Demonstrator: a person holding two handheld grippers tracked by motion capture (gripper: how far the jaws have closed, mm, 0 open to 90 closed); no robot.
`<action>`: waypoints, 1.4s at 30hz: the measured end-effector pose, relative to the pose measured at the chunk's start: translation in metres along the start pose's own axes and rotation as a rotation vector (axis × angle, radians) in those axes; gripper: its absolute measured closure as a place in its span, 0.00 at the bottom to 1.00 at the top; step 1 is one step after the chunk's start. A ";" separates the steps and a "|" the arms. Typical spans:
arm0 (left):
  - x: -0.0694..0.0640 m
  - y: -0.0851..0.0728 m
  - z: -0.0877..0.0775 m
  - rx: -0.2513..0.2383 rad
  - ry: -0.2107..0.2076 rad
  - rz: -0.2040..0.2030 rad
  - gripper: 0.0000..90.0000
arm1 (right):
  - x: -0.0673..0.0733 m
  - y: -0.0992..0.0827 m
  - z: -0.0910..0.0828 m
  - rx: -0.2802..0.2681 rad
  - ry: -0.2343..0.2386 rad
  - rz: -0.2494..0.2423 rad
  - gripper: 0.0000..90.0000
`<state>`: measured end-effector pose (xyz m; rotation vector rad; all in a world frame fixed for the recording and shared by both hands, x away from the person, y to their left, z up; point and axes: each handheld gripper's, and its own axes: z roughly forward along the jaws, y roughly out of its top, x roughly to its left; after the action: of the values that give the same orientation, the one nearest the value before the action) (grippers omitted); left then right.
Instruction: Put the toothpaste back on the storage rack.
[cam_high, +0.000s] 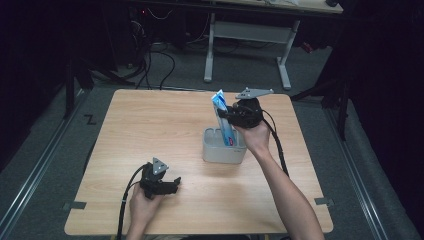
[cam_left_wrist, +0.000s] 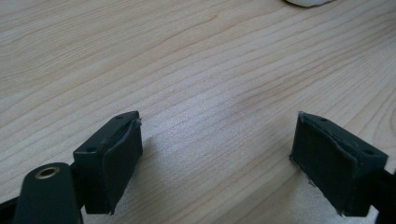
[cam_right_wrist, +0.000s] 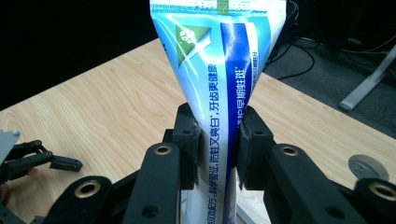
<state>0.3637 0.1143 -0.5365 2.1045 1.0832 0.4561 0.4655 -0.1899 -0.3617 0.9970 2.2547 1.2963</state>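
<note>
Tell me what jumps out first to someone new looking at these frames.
The blue-and-white toothpaste tube stands out: the right gripper is shut on its middle, holding it upright with its lower end in the grey holder right of the table's centre. The left gripper rests open and empty on the bare wooden table near its front edge.

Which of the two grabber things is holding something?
The right hand-held gripper, shut on the blue toothpaste tube over the grey holder. The left hand-held gripper is wide open above bare table.
</note>
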 end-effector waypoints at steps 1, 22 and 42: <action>0.000 0.000 0.000 0.000 0.000 0.000 0.18 | 0.001 -0.001 0.001 0.002 -0.001 0.003 0.81; 0.000 0.000 0.000 0.001 -0.001 0.001 0.18 | -0.002 -0.017 0.003 0.055 -0.009 -0.008 0.81; 0.000 0.000 0.000 0.000 0.000 -0.001 0.18 | 0.003 -0.028 0.011 0.106 0.006 -0.037 0.80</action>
<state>0.3638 0.1144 -0.5364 2.1045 1.0839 0.4554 0.4595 -0.1905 -0.3909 0.9828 2.3559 1.1769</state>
